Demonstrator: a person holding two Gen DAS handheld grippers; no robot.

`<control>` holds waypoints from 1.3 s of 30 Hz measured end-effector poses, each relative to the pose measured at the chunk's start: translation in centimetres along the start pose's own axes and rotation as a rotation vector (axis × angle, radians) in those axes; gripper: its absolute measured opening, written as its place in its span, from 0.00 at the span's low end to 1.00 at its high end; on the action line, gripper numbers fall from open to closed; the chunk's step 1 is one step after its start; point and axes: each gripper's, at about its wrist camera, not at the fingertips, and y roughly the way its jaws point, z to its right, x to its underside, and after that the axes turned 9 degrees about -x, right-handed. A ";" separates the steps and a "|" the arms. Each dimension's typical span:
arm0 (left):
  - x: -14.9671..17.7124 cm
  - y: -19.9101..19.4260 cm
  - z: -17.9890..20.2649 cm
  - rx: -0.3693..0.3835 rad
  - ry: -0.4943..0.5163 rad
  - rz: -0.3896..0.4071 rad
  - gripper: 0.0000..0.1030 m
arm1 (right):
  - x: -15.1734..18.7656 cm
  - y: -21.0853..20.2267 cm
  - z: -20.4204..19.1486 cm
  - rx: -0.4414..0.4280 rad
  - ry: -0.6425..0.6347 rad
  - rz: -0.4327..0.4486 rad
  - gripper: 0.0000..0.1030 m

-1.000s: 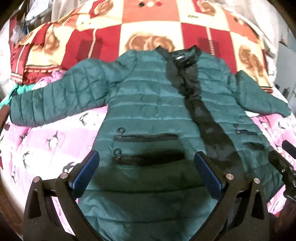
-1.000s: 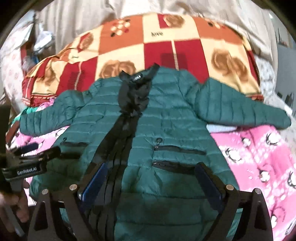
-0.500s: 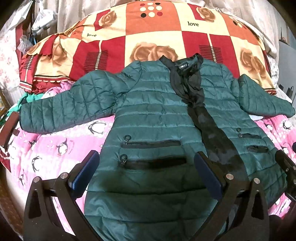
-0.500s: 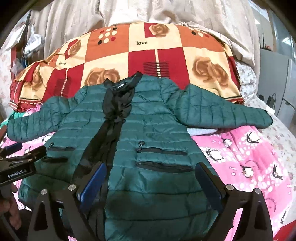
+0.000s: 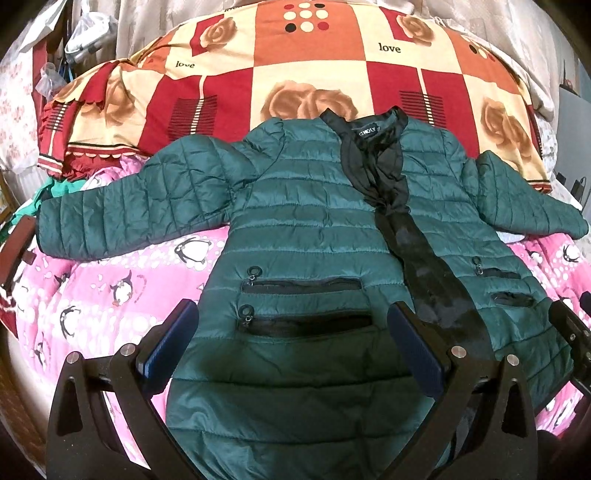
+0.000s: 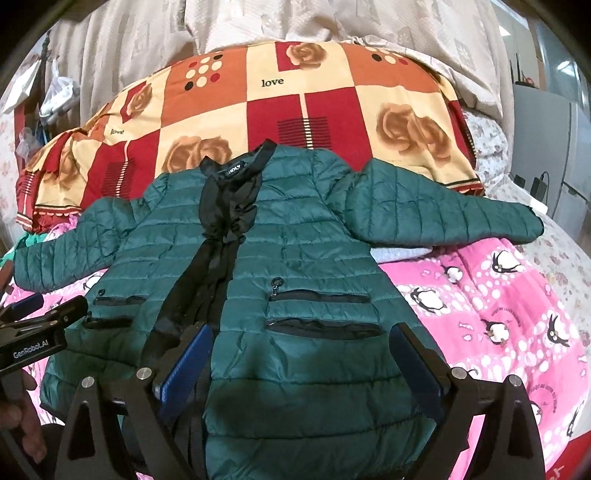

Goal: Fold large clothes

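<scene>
A dark green quilted jacket (image 5: pixel 306 229) with a black front band and black collar lies flat, front up, on the bed, both sleeves spread out sideways. It also shows in the right wrist view (image 6: pixel 306 258). My left gripper (image 5: pixel 291 343) is open and empty above the jacket's lower left panel, near the two zip pockets. My right gripper (image 6: pixel 299 365) is open and empty above the lower right panel. The left gripper also shows at the left edge of the right wrist view (image 6: pixel 40 314).
The jacket lies on a pink penguin blanket (image 5: pixel 110 291) over the bed. A red, orange and cream rose quilt (image 5: pixel 306 74) is heaped behind it. Beige curtains (image 6: pixel 295 22) hang at the back. A grey cabinet (image 6: pixel 546 140) stands at the right.
Both grippers have pulled back and risen from the jacket's hem, so more of the jacket and quilt is in view. The jacket has not moved. Both stay open.
</scene>
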 end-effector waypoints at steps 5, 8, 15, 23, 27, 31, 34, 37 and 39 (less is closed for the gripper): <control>0.0 0.0 0.0 -0.002 0.001 0.002 0.99 | 0.0 0.2 -0.2 0.025 -0.011 -0.010 0.92; 0.0 0.1 -0.1 -0.001 0.003 0.002 1.00 | 0.0 0.3 -0.3 0.033 -0.019 -0.014 0.92; 0.0 0.1 -0.1 0.001 0.001 0.001 1.00 | 0.0 0.4 -0.2 0.035 -0.017 -0.019 0.92; 0.0 0.2 -0.6 0.004 -0.018 -0.002 1.00 | 0.0 0.4 -0.2 0.035 -0.019 -0.019 0.92; 0.0 0.2 -0.6 0.006 -0.025 -0.003 1.00 | 0.0 0.4 -0.2 0.036 -0.021 -0.018 0.92; 0.0 0.1 -0.6 0.007 -0.028 -0.003 1.00 | 0.0 0.4 -0.2 0.036 -0.019 -0.019 0.92; 0.0 0.1 -0.7 0.006 -0.027 -0.003 1.00 | 0.0 0.4 -0.2 0.036 -0.020 -0.018 0.92; 0.0 0.1 -0.7 0.005 -0.028 -0.003 1.00 | 0.0 0.4 -0.2 0.036 -0.020 -0.020 0.92; 0.0 0.1 -0.7 0.006 -0.027 -0.002 1.00 | 0.0 0.4 -0.2 0.036 -0.020 -0.020 0.92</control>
